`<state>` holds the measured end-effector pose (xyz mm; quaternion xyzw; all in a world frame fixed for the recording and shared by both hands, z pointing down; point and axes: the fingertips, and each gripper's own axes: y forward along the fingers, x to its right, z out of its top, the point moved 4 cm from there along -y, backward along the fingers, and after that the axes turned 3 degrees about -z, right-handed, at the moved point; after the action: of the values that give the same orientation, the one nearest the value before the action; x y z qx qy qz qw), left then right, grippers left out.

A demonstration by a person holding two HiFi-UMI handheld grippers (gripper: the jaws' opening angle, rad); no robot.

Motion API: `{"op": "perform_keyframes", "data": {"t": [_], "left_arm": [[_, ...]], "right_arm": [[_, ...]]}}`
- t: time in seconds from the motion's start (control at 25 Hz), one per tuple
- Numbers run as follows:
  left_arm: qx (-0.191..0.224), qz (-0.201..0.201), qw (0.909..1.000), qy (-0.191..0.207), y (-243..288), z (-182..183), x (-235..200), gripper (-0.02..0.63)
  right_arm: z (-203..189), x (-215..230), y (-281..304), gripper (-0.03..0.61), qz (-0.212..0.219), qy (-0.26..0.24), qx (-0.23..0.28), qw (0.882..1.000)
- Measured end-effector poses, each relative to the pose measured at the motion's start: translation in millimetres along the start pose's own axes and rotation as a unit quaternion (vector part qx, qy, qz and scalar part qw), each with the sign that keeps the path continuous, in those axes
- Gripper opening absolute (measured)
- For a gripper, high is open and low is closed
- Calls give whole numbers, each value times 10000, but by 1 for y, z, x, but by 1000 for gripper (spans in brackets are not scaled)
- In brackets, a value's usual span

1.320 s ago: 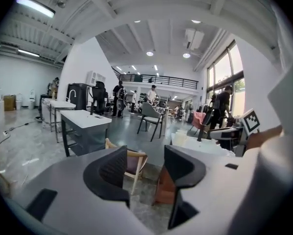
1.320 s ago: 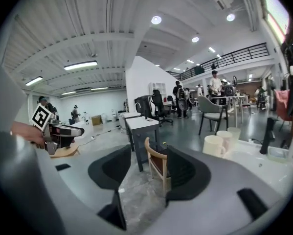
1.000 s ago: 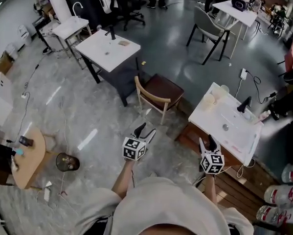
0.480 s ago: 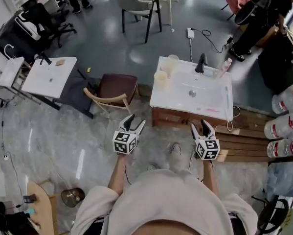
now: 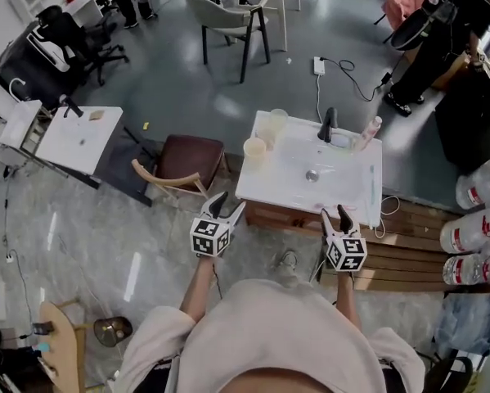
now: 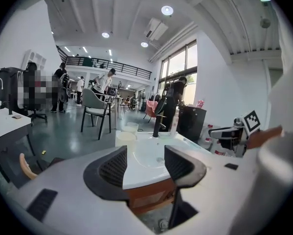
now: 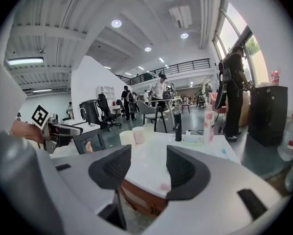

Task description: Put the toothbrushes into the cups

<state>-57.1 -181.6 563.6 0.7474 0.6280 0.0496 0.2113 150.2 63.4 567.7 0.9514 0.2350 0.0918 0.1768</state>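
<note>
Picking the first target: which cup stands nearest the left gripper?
The cream cup, foremost at the sink top's left edge; the pink cup and the farthest cup stand behind it.

Holding the left gripper [image 5: 227, 207] out front on a bare left forearm [image 5: 197, 281], jaws apart, gripping nothing. Holding the right gripper [image 5: 334, 216] alongside, well apart from the left, jaws wide and empty too. Pointing both forward and slightly down, side by side.

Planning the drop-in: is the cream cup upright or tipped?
Upright: the cream cup stands on the counter, round mouth facing up.
</note>
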Motion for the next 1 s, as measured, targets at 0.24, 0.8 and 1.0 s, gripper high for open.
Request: {"op": "perform_keyframes", "data": {"t": [0.24, 0.8, 1.0], "left_arm": [[37, 224, 9997, -70, 40, 15, 12, 236], [87, 413, 9990, -156, 91, 34, 42, 236], [32, 200, 9998, -90, 109, 35, 35, 236]], "right_arm": [[17, 44, 23, 207, 200, -31, 26, 9998], [35, 97, 50, 207, 516, -128, -19, 9986], [33, 104, 55, 207, 293, -29, -33, 9996]]}}
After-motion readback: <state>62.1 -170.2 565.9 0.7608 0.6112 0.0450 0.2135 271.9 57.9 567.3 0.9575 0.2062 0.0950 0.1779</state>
